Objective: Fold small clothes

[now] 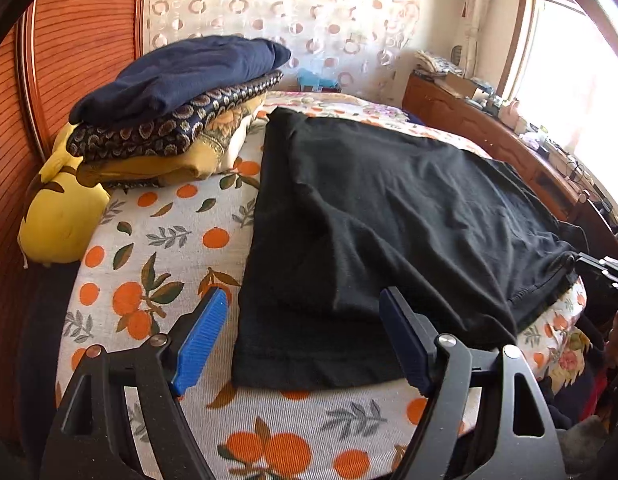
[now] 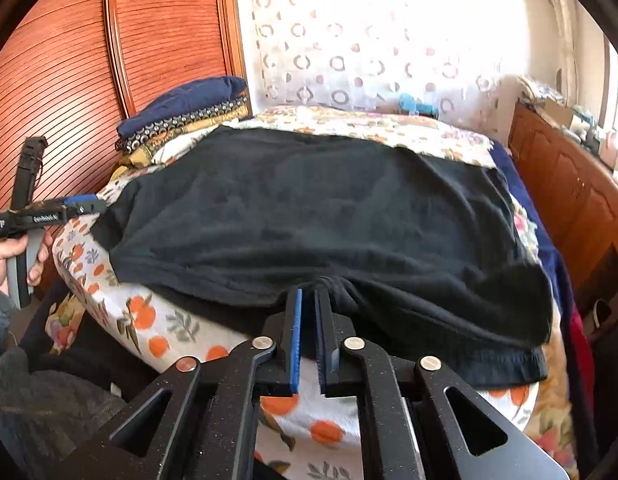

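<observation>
The black T-shirt lies spread on the orange-print bedsheet; the right gripper pinches its near hem, the left gripper gapes wide, empty. One-sided pulling could drag and bunch it

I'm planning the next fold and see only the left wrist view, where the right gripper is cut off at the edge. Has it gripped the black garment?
Observer: Yes. The right gripper is shut on a bunched bit of the black garment, at its near edge.
Operator: Where does my left gripper sit relative to the cloth?
Observer: The left gripper points at the garment's left corner. I cannot tell whether it touches.
</observation>
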### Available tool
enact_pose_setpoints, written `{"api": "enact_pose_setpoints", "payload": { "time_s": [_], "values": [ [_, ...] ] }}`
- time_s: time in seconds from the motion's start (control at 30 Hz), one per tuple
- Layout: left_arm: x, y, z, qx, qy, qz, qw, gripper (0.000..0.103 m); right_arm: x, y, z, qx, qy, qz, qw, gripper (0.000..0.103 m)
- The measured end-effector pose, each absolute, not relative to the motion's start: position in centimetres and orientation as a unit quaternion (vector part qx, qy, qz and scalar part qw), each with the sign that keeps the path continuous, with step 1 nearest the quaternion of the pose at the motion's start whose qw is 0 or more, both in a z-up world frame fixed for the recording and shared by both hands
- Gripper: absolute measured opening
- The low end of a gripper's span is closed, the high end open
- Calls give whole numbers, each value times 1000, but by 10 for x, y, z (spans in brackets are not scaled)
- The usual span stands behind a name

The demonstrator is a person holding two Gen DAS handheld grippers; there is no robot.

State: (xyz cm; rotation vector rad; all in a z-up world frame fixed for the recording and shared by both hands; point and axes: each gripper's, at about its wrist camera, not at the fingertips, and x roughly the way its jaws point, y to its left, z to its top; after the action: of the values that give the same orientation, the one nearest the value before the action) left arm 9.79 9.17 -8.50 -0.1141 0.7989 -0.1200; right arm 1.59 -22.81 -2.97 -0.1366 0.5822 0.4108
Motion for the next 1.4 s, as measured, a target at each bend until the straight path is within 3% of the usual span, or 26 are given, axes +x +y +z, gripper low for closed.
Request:
{"api": "enact_pose_setpoints", "payload": {
  "time_s": [0.17, 0.3, 0.7, 1.0, 1.07, 1.2, 1.33, 1.4],
  "values": [
    [102, 88, -87, -51, 393, -60, 916, 79, 11, -210, -21, -77, 267, 212, 937, 24],
    [105, 87, -89, -51, 396, -58, 915, 79, 11, -204, -21, -85, 263, 220, 936, 44],
    [116, 87, -98, -59, 408, -58, 909, 79, 51, -177, -40, -89, 290, 221, 927, 59],
    [116, 88, -101, -68, 402, -56, 911, 79, 81, -141, -70, -101, 308, 206, 924, 60],
    [114, 87, -100, -72, 402, -62, 911, 70, 81, -136, -75, -112, 298, 197, 927, 60],
    [116, 88, -99, -87, 406, -77, 907, 37, 80, -134, -75, -106, 292, 196, 930, 60],
    [118, 84, -97, -86, 405, -81, 907, 17, 78, -136, -76, -106, 290, 200, 930, 61],
    [117, 81, -93, -84, 399, -85, 909, 14, 77, -137, -77, -104, 292, 203, 929, 61]
  ]
}}
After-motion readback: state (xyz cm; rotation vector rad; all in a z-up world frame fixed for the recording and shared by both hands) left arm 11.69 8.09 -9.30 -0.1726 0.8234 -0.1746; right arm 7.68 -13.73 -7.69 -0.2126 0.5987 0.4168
